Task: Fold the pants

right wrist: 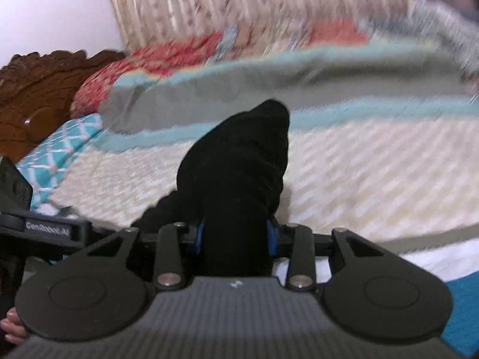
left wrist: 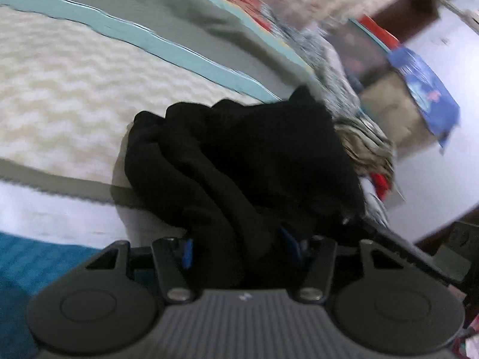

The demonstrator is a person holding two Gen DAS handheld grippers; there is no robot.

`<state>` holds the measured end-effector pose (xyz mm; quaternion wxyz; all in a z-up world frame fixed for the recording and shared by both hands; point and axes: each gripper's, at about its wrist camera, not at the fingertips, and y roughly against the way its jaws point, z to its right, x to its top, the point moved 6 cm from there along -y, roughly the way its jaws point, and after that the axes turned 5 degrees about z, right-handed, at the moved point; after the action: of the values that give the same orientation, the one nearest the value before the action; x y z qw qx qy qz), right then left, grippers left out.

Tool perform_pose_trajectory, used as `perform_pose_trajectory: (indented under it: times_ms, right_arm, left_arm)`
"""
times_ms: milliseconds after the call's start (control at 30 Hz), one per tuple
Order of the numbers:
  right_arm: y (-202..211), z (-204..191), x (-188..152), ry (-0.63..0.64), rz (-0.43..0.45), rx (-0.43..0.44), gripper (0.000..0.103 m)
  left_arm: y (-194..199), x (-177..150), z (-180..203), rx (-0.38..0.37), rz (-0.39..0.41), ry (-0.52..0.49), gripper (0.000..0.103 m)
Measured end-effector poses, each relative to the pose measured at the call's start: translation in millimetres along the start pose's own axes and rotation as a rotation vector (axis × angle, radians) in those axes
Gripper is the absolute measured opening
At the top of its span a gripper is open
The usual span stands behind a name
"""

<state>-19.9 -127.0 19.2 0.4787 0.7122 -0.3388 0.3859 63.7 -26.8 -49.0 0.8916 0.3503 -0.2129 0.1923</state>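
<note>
The black pants (left wrist: pixel 239 155) are bunched in thick folds and lifted above the bed. My left gripper (left wrist: pixel 236 251) is shut on a gathered part of them; the cloth fills the gap between its blue pads and hides the fingertips. In the right wrist view the pants (right wrist: pixel 239 164) rise as a dark hump in front of the camera. My right gripper (right wrist: pixel 236 239) is shut on that bunch, with the blue pads just showing on either side. The left gripper's body (right wrist: pixel 45 227) shows at the left edge of the right wrist view, close by.
The bed has a cream zigzag bedspread (left wrist: pixel 74 95) with teal and grey stripes (left wrist: pixel 167 48). A wooden headboard (right wrist: pixel 39 95), red pillow (right wrist: pixel 155 59) and teal patterned pillow (right wrist: pixel 60 149) lie at the left. Piled clothes (left wrist: pixel 359 137) and a cardboard box (left wrist: pixel 392 110) stand to the right.
</note>
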Motion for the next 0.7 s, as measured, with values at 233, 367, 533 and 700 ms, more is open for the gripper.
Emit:
perform_pose_trajectory:
  times_ms: [233, 367, 533, 700]
  right_arm:
    - [-2, 71, -34, -0.186, -0.085, -0.108, 0.047]
    - [-3, 108, -40, -0.448, -0.099, 0.003, 0.060]
    - [-7, 118, -41, -0.521, -0.103, 0.048, 0.068]
    - [4, 122, -47, -0.561, -0.108, 0.085, 0.087]
  left_arm:
    - [-48, -19, 6, 0.062, -0.105, -0.037, 0.073]
    - [-30, -4, -4, 0.115, -0.043, -0.003, 0.103]
    - [-41, 17, -4, 0.116, -0.081, -0.025, 0.103]
    - [-76, 2, -9, 0.086, -0.194, 0.037, 0.103]
